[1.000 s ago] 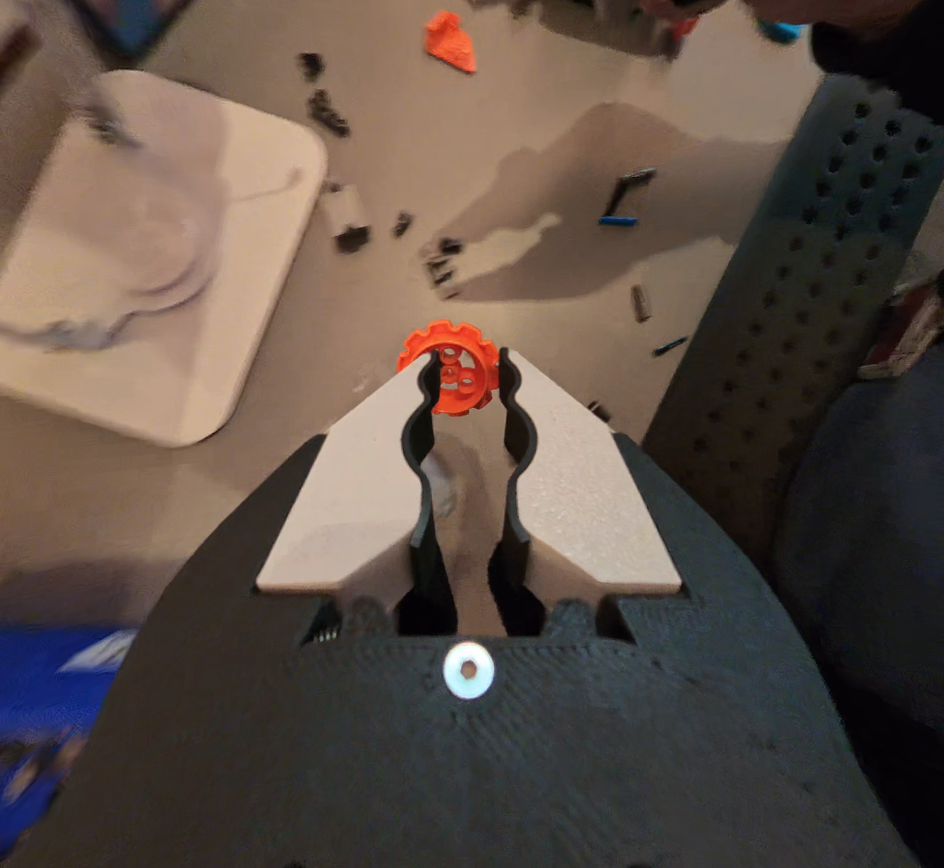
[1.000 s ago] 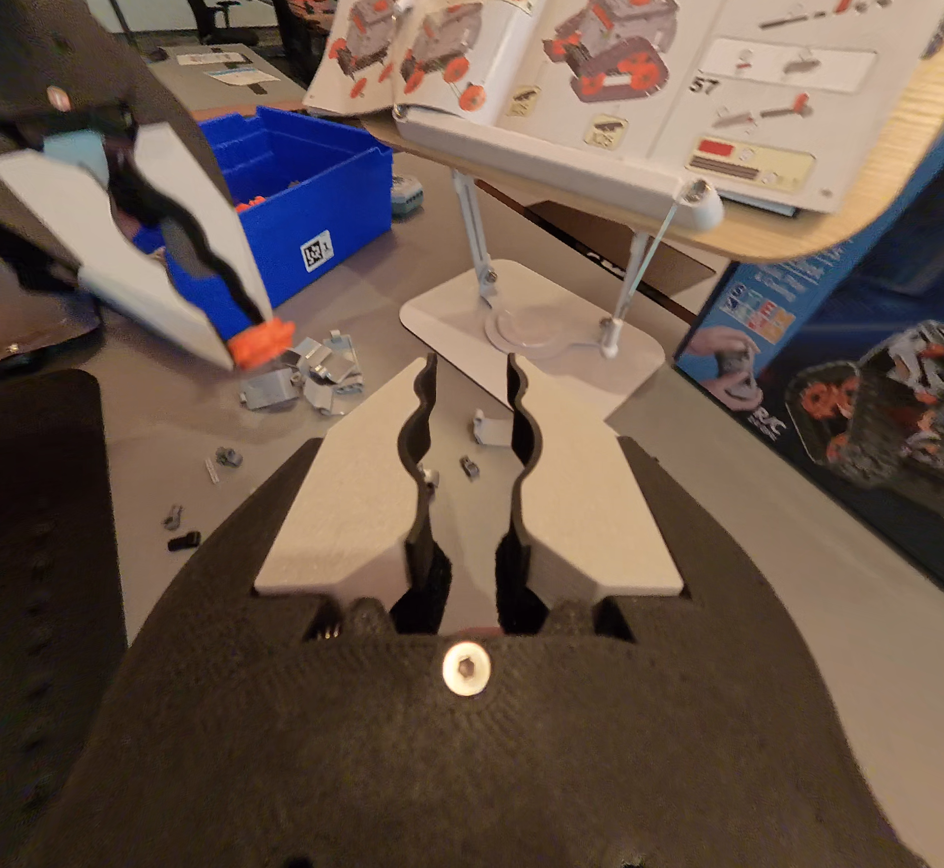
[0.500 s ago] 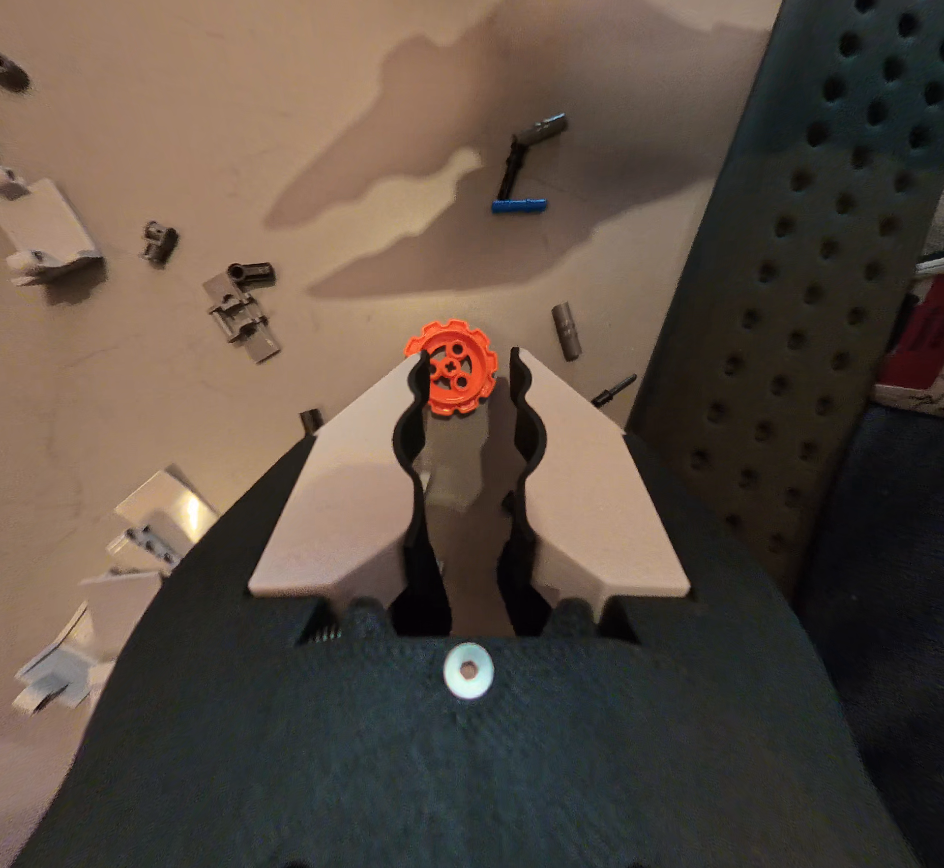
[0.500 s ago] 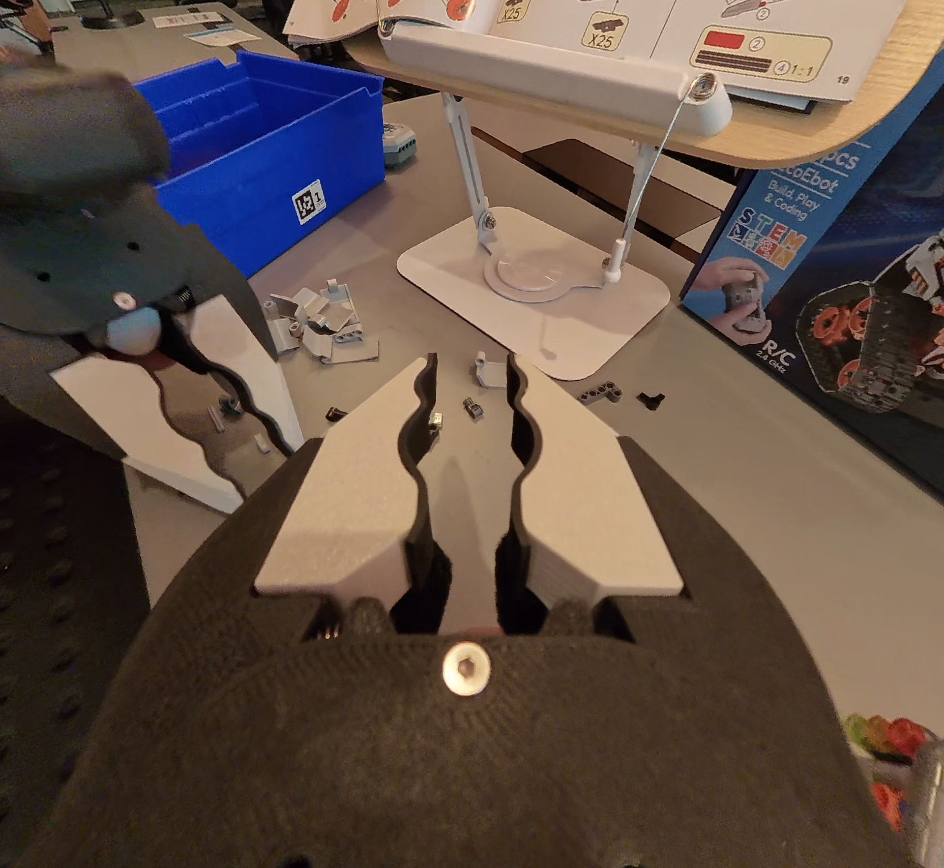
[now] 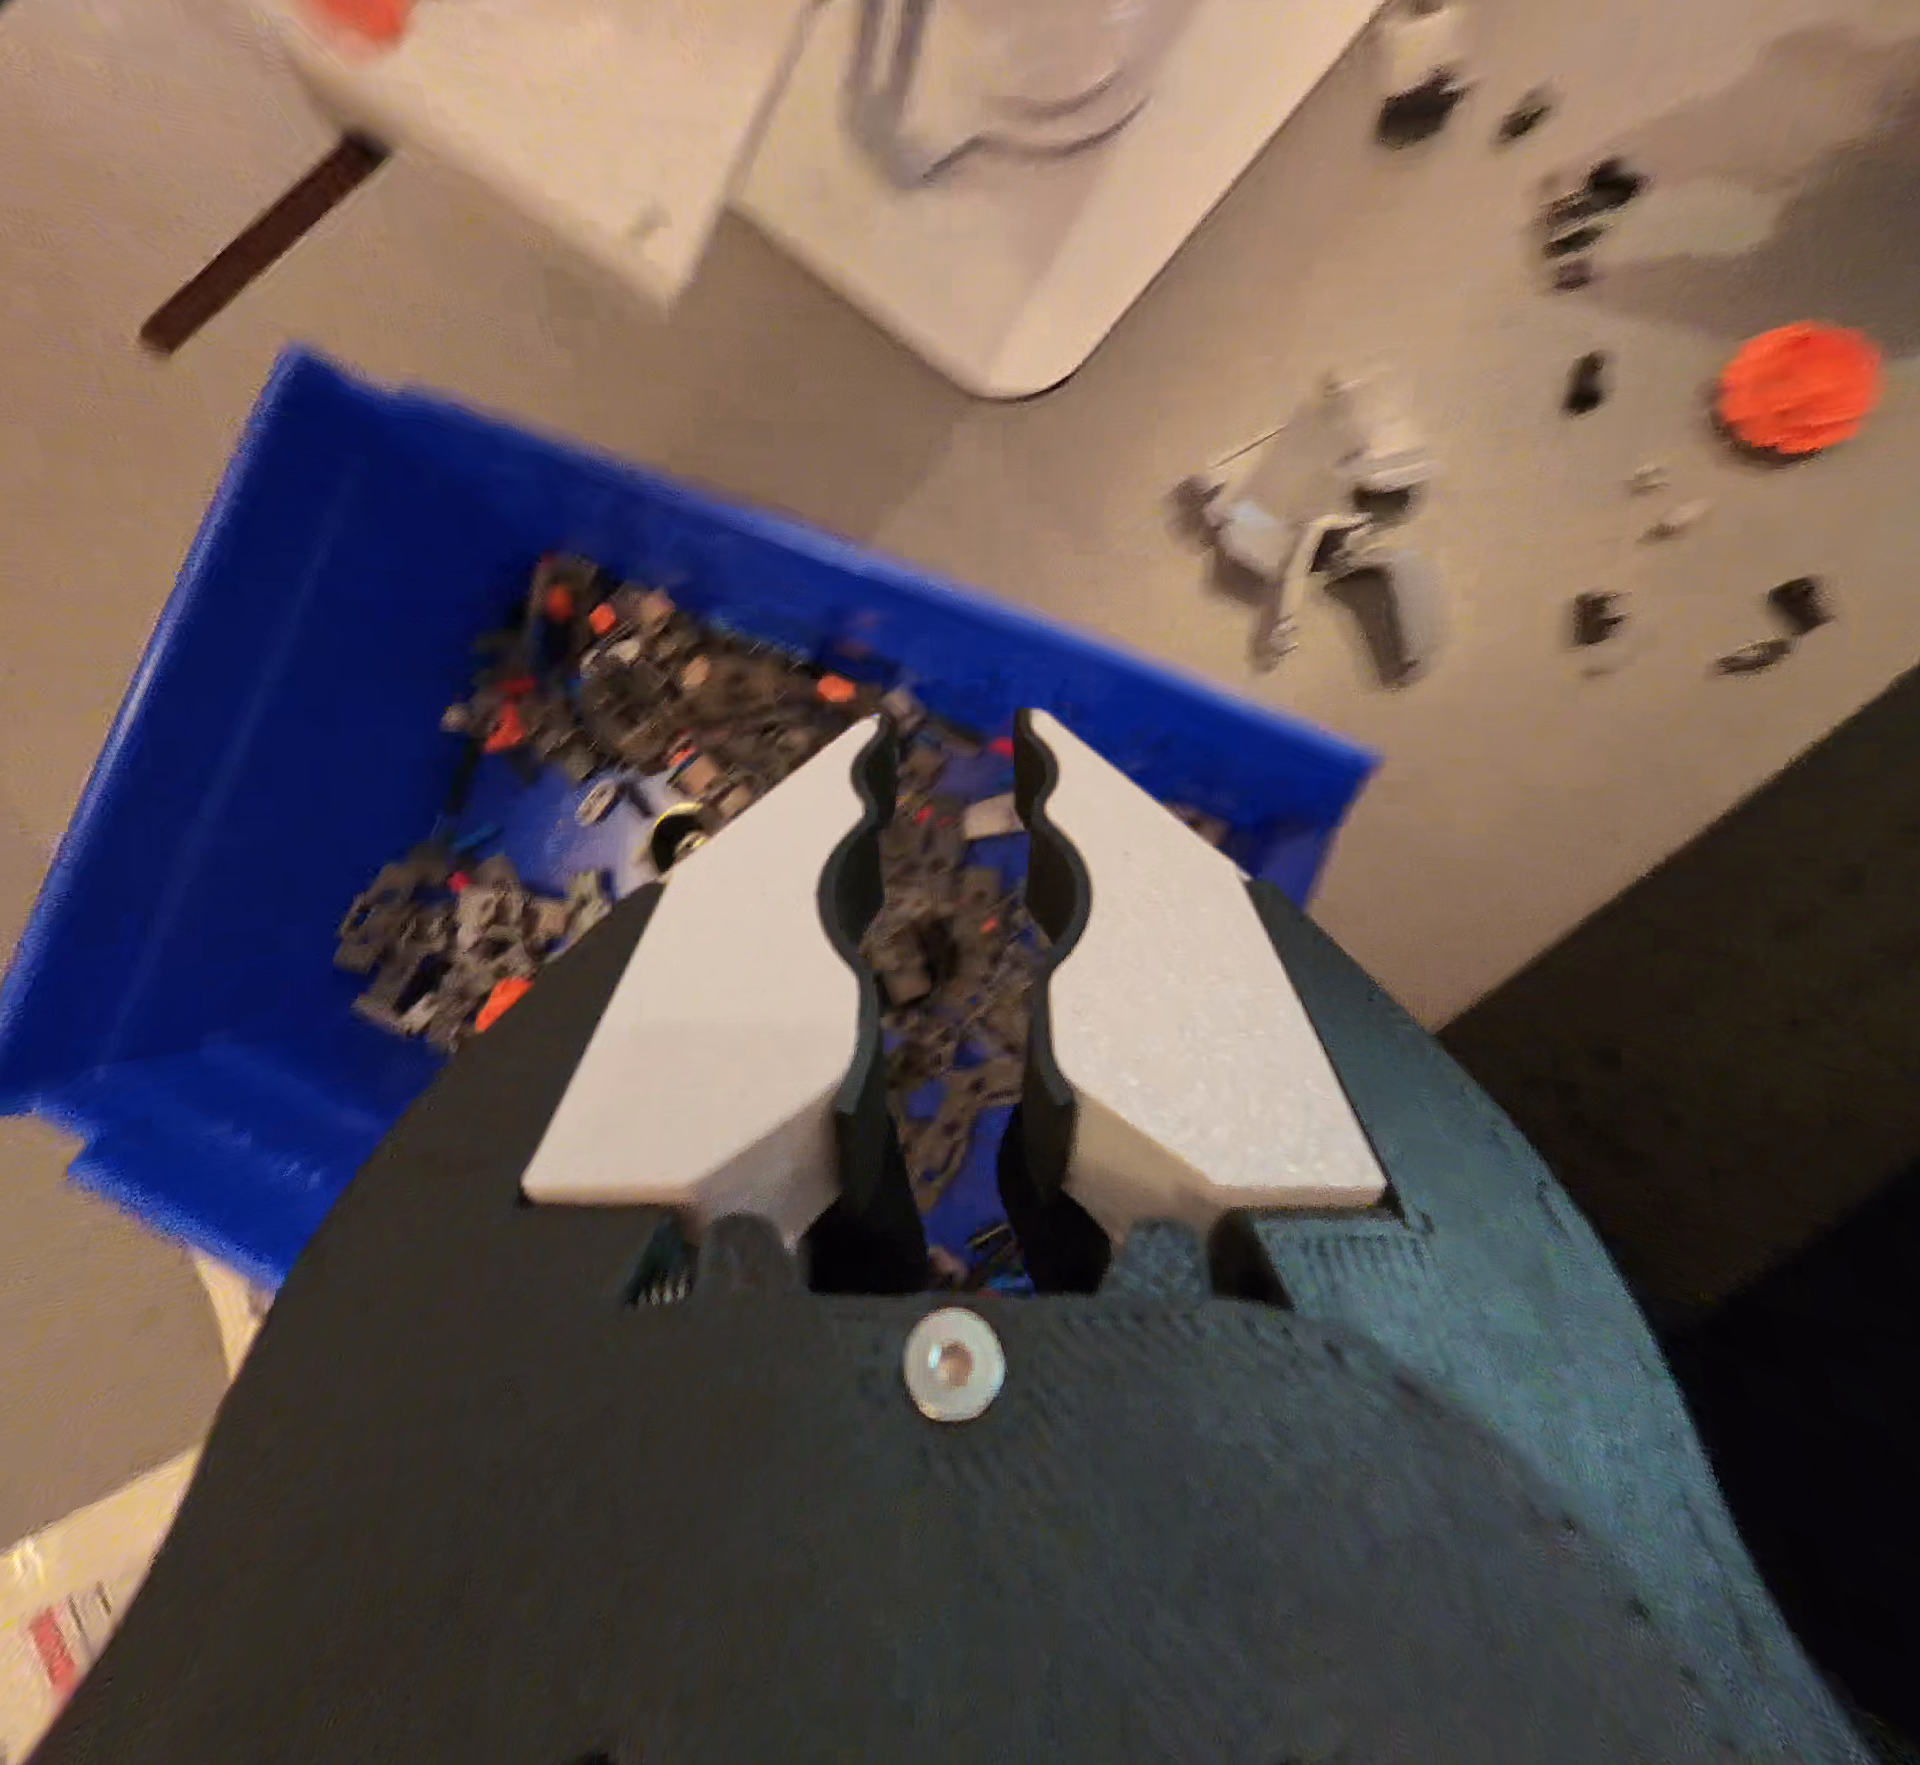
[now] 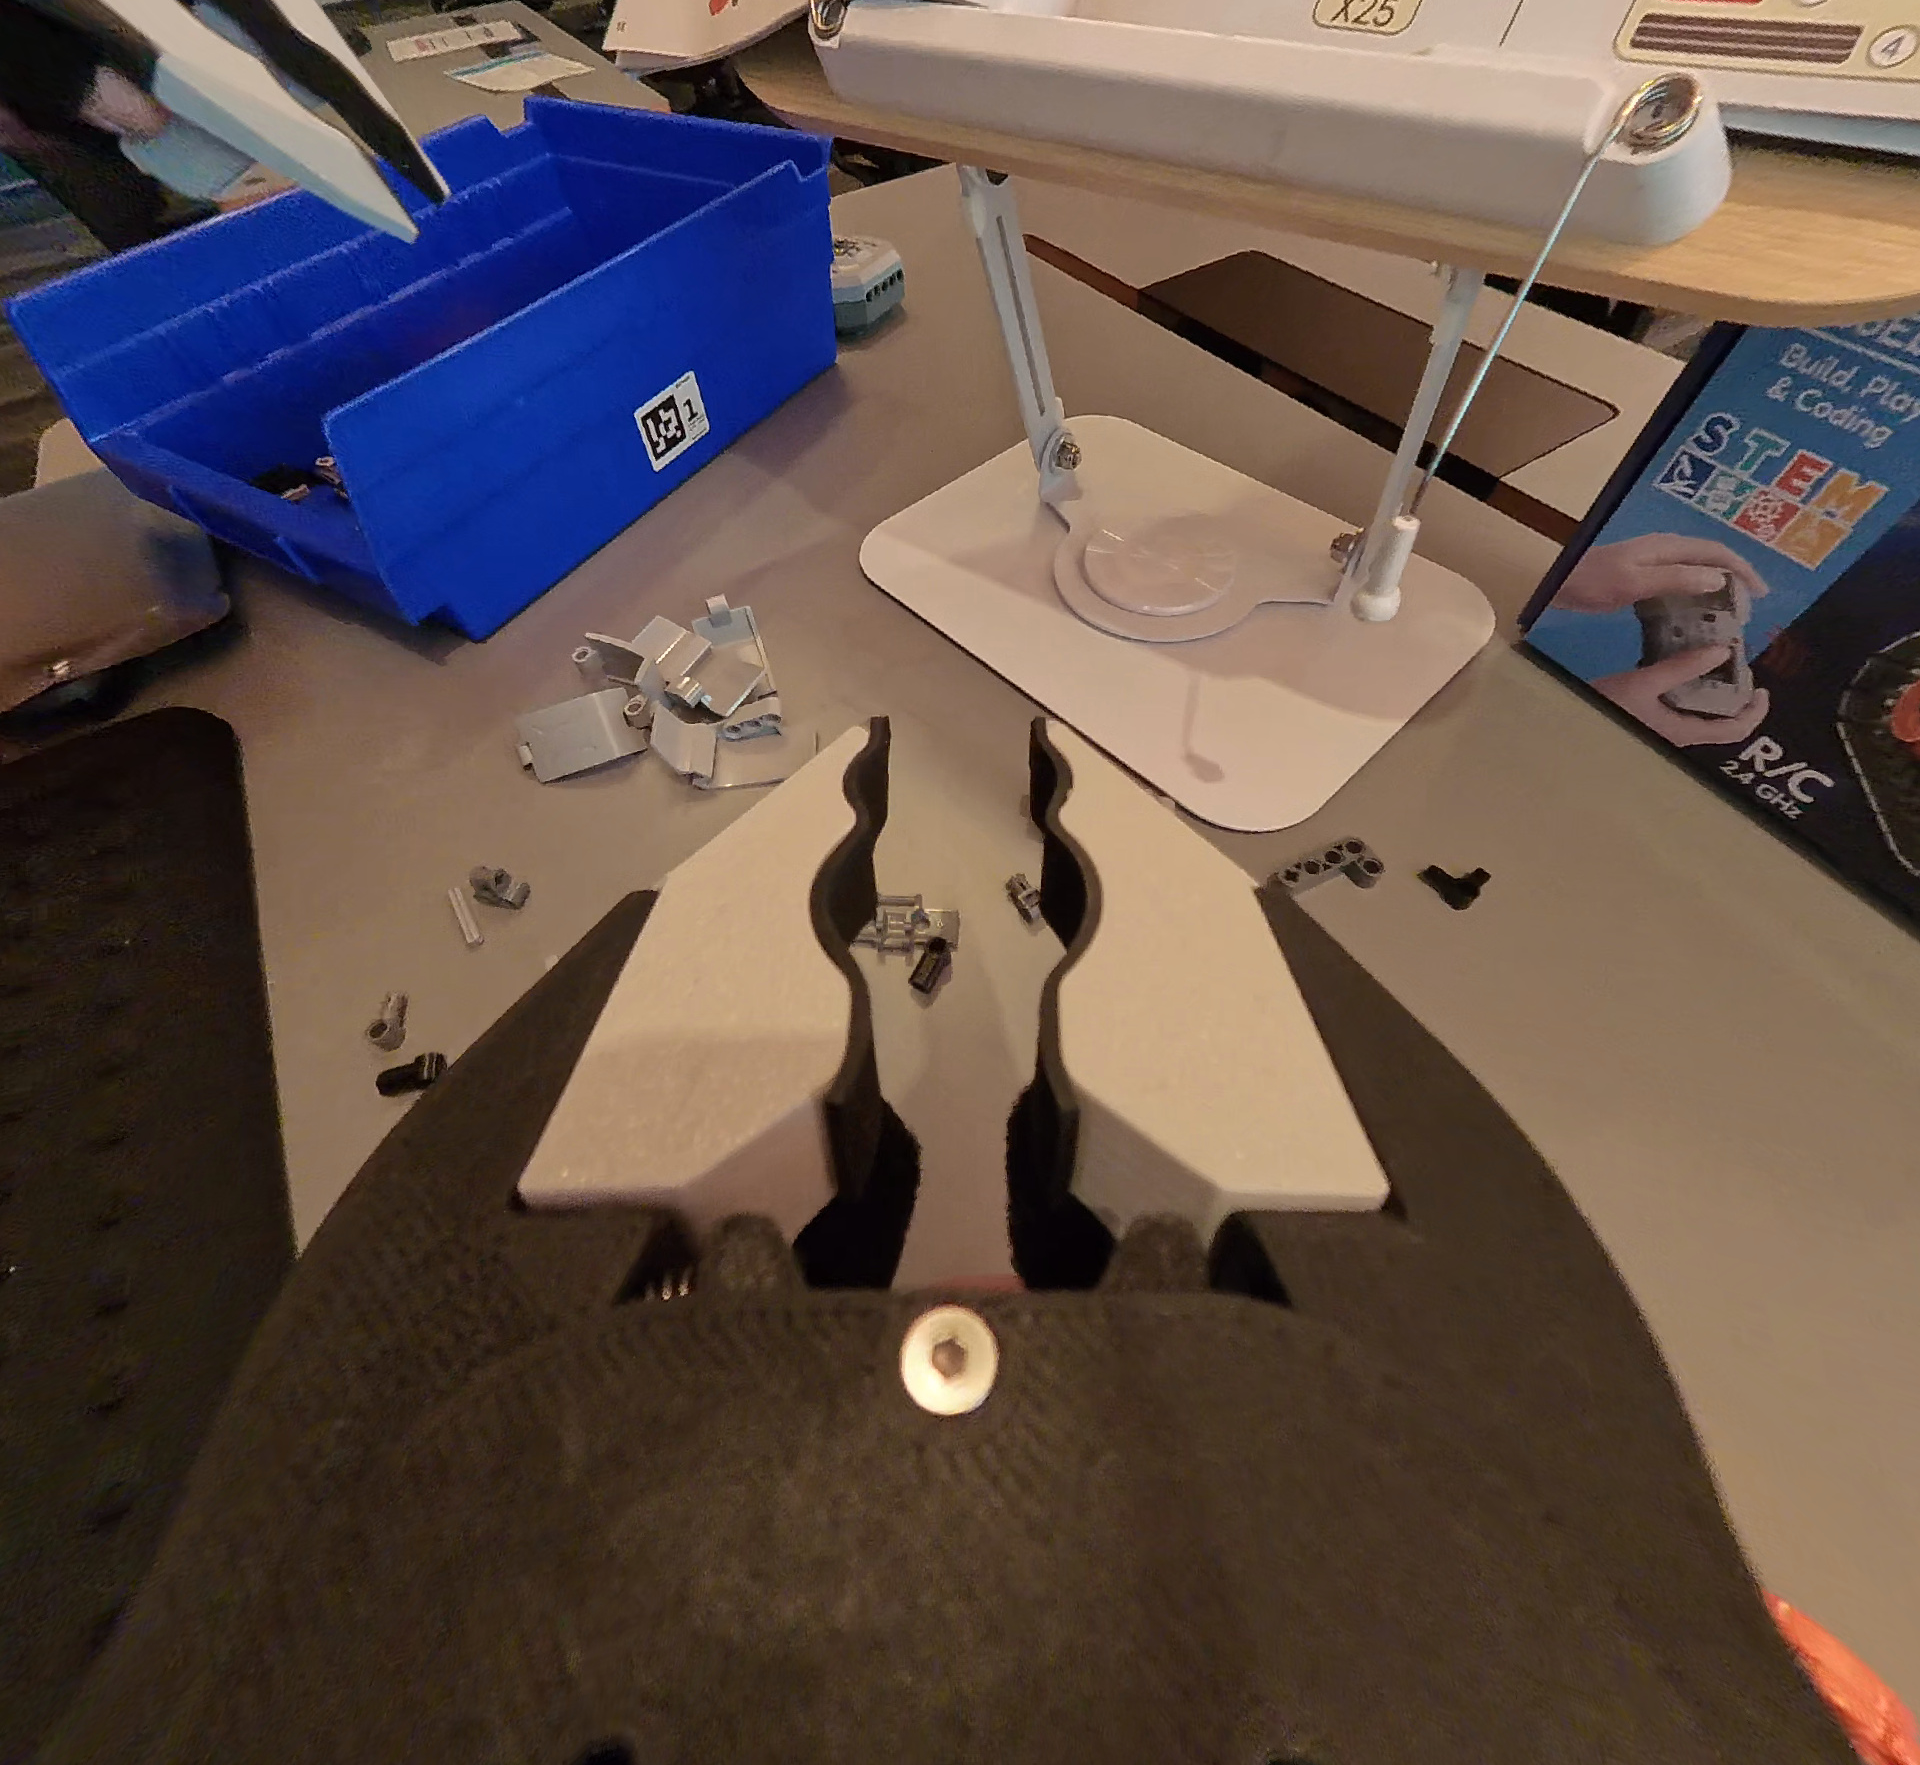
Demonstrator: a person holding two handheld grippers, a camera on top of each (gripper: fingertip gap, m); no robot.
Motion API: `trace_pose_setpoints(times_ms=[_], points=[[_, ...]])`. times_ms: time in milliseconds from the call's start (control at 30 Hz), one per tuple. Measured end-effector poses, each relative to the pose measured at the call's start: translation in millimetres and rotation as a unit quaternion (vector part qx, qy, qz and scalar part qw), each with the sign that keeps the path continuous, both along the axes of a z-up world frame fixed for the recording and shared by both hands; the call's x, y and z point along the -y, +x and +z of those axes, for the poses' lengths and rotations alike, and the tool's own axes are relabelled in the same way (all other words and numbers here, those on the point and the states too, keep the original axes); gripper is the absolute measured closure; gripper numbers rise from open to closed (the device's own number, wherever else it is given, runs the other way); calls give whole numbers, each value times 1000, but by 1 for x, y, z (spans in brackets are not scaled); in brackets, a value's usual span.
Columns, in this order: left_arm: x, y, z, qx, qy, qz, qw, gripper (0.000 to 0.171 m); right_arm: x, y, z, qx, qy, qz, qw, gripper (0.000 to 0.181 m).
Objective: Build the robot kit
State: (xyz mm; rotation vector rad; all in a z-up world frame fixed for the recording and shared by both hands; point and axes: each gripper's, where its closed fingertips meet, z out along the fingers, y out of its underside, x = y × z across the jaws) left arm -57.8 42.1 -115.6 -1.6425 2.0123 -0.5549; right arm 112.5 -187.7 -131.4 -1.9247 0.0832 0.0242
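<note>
My left gripper (image 5: 948, 728) is open and empty. It hangs over a blue bin (image 5: 260, 676) that holds several small dark and orange parts. In the right wrist view its tips (image 6: 426, 211) hover above the bin (image 6: 499, 427). An orange toothed wheel (image 5: 1797, 401) lies on the table far to the right, blurred. My right gripper (image 6: 958, 739) is open and empty, low over the grey table. A small grey connector and a black pin (image 6: 904, 926) lie on the table between its fingers.
A pile of grey panels (image 6: 665, 707) lies in front of the bin. A white book stand base (image 6: 1247, 676) stands behind, holding an open instruction booklet above. A printed box (image 6: 1766, 572) stands at the right. A black perforated mat (image 6: 114, 988) lies at the left. Small parts are scattered about. Tip to tip, the grippers are about 30 centimetres apart.
My left gripper has let go of the orange wheel, which now lies on the table, and has swung left over the blue bin. My right gripper has moved a little forward and lower.
</note>
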Motion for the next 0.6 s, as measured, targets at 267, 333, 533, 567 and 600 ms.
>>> trace_pose_setpoints(times_ms=[267,333,533,567,600], points=[[-77,17,-50,-54,-39,16,998,151,-14,-1,-7,-11,-11,-10,1000,156],[-65,32,-60,-48,-48,-14,998,151,-17,-1,-7,-11,-14,-15,1000,157],[-59,49,-102,-100,-30,-48,993,141,-22,-2,-11,-17,-15,-28,999,156],[-62,47,-107,-114,-25,-44,992,139,-22,-2,-11,-18,-14,-30,999,157],[-63,47,-110,-120,-20,-46,991,136,-22,-2,-12,-20,-13,-31,999,157]])
